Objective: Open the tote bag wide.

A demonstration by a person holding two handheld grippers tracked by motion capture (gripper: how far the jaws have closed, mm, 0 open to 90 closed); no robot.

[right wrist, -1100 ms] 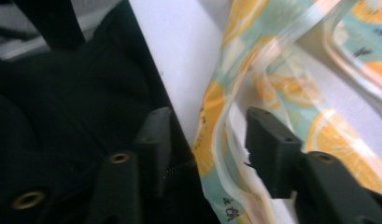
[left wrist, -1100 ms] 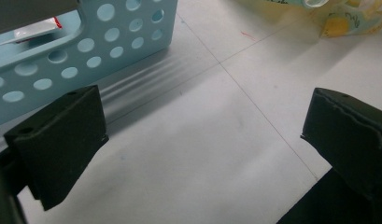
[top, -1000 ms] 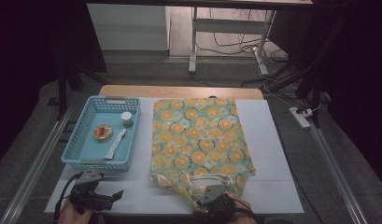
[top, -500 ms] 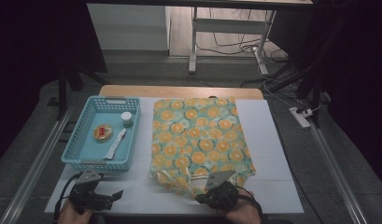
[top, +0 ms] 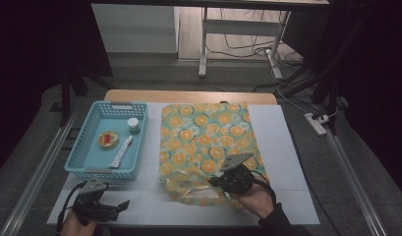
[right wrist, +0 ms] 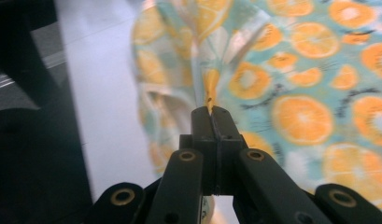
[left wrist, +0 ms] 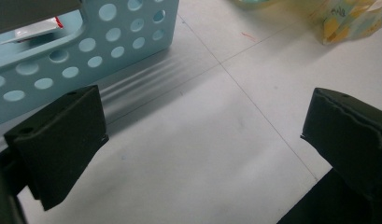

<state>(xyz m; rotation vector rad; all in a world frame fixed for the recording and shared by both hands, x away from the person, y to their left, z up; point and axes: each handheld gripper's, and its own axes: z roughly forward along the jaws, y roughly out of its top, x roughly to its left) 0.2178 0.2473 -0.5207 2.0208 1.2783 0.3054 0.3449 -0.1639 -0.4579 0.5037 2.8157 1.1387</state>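
The right gripper (right wrist: 211,112) pinches the orange-print bag's (top: 203,132) edge, probably its handle, to lift it; the left gripper (left wrist: 202,135) waits open over the tabletop (left wrist: 193,154).

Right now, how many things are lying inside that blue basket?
3. In the blue basket: a small white-capped jar at the far right, a round red-and-yellow item in the middle, and a white packet beside it. Nothing looks hidden.

The cloth (top: 208,137) is teal, patterned with orange slices. The basket (top: 85,147) is light blue. The desk (top: 282,147) is white. Both grippers' jaws are black.
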